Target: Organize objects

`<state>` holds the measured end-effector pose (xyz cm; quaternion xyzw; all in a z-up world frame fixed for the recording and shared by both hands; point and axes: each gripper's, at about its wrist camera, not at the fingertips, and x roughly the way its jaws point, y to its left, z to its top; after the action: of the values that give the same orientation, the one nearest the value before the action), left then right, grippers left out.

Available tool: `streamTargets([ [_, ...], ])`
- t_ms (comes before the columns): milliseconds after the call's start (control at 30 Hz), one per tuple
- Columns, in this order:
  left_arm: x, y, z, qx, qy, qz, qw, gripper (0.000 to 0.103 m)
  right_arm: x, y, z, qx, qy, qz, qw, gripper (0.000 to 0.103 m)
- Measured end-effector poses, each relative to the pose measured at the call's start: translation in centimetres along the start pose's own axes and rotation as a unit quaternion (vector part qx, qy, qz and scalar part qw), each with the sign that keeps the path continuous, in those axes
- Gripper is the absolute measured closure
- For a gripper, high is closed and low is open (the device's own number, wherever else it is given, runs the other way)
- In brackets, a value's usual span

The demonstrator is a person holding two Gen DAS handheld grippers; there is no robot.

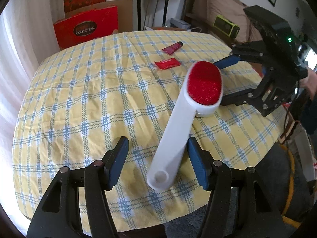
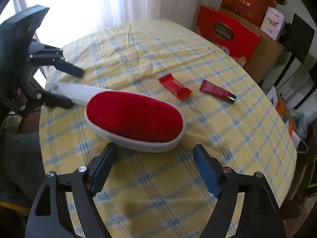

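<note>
Lint brush, a long white plastic handle ending in an oval head faced with red, velvety nap, lies on the desk, which is covered by a yellow cloth checked with blue and white woven lines. In the left wrist view the smooth, flat handle runs between the fingers of the left gripper; its rounded end with a small circular dimple sits between the ribbed blue pads. The jaws stand apart: the right pad is right at the handle's edge, whether touching I cannot tell, and the left pad is clear of it. The right gripper is spread wide, its black and blue fingers on either side of the near rim of the fuzzy red head without touching it.

Farther across the cloth lie a crinkled red foil packet and, just beside it, a glossy dark-red tube with a shiny cap. Beyond the desk's edge stand a flat red gift box with an oval label and a brown cardboard carton. A sheer white curtain hangs behind.
</note>
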<state>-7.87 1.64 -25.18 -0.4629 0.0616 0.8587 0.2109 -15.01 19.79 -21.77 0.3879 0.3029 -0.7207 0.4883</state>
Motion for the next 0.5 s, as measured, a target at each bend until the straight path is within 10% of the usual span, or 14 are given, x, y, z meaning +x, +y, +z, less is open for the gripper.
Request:
streamTargets([
  [167, 0.2, 0.0, 0.2, -0.005, -0.006, 0.002, 1.0000, 0.046, -0.4, 1.3, 0.1, -0.020, -0.014, 0.005, 1.000, 0.040],
  [300, 0.1, -0.2, 0.1, 0.004, -0.007, -0.007, 0.9999, 0.055, -1.4, 1.4, -0.3, -0.032, 0.002, 0.026, 0.999, 0.075],
  [500, -0.2, -0.8, 0.0, 0.026, -0.004, -0.024, 0.9994, 0.072, -5.0, -2.4, 0.6, 0.078, -0.045, 0.011, 0.996, 0.036],
])
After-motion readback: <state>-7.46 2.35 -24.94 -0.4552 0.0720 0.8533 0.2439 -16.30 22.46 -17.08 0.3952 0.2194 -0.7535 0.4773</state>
